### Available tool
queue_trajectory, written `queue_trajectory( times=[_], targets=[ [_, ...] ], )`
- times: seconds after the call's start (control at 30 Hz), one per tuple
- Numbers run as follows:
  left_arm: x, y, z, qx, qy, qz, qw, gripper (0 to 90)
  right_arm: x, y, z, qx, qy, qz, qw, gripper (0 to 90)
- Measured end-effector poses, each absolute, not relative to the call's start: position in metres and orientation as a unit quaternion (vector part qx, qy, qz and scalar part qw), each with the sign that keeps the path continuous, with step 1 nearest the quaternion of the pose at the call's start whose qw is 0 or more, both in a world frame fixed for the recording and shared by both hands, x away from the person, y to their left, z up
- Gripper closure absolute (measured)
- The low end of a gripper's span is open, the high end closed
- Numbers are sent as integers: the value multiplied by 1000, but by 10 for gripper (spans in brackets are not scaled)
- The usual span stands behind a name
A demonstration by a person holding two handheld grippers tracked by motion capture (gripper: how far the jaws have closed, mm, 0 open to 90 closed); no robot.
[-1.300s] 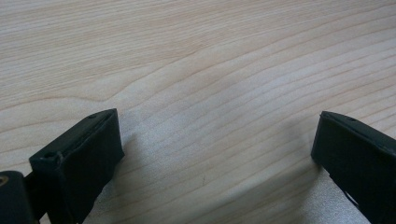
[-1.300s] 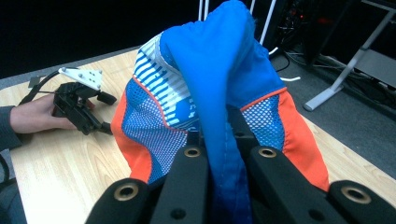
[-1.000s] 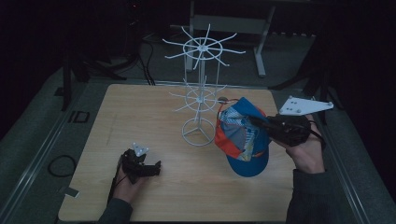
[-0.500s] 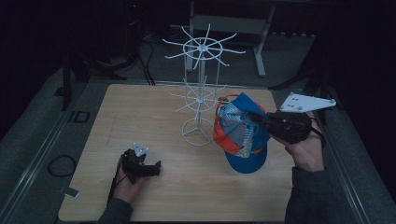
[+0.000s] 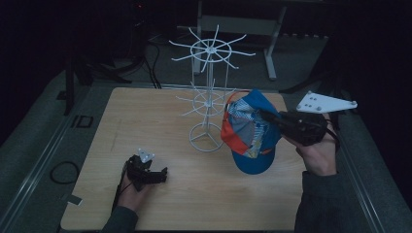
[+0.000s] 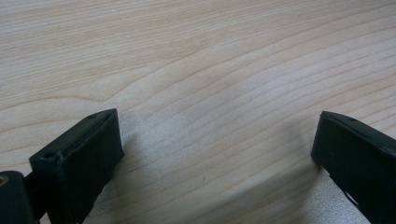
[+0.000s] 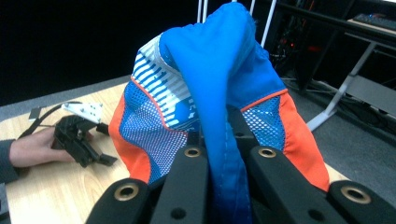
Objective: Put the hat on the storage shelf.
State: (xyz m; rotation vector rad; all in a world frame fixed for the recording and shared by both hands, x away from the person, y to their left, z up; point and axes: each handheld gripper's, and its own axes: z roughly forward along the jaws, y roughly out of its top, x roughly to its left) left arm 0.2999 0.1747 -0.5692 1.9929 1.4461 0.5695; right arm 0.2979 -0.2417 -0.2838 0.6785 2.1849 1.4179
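Observation:
A blue, orange and white mesh cap (image 5: 250, 132) hangs in the air to the right of a white wire rack (image 5: 208, 99), close to its lower ring of arms. My right gripper (image 5: 270, 119) is shut on the cap's blue fabric from the right. In the right gripper view the fabric (image 7: 210, 88) is pinched between the two black jaws of that gripper (image 7: 220, 151). My left gripper (image 5: 154, 174) rests on the wooden table (image 5: 145, 111) at the front left. In the left gripper view its jaws (image 6: 215, 140) stand wide apart over bare wood with nothing between them.
The rack has an upper ring of arms (image 5: 210, 48) and a round wire base (image 5: 206, 138) near the table's middle. A metal stand (image 5: 269, 43) is behind the table in the dark. The left hand and its gripper (image 7: 77, 135) lie at the left in the right gripper view.
The right gripper with the cap has shifted slightly up and to the right. The left gripper has stayed where it was.

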Motion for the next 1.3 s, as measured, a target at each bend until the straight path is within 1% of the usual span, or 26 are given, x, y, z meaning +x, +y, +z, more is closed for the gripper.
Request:
queue_trajectory(
  times=[0.23, 0.53, 1.3],
  targets=[
    [300, 175, -569, 752, 546, 215, 302, 22, 298, -244, -279, 247, 775, 535, 229, 888],
    [300, 175, -569, 752, 545, 215, 302, 22, 299, -247, -268, 243, 764, 554, 224, 888],
    [300, 175, -569, 751, 546, 215, 303, 22, 300, -249, -251, 236, 752, 573, 226, 889]
  ],
)
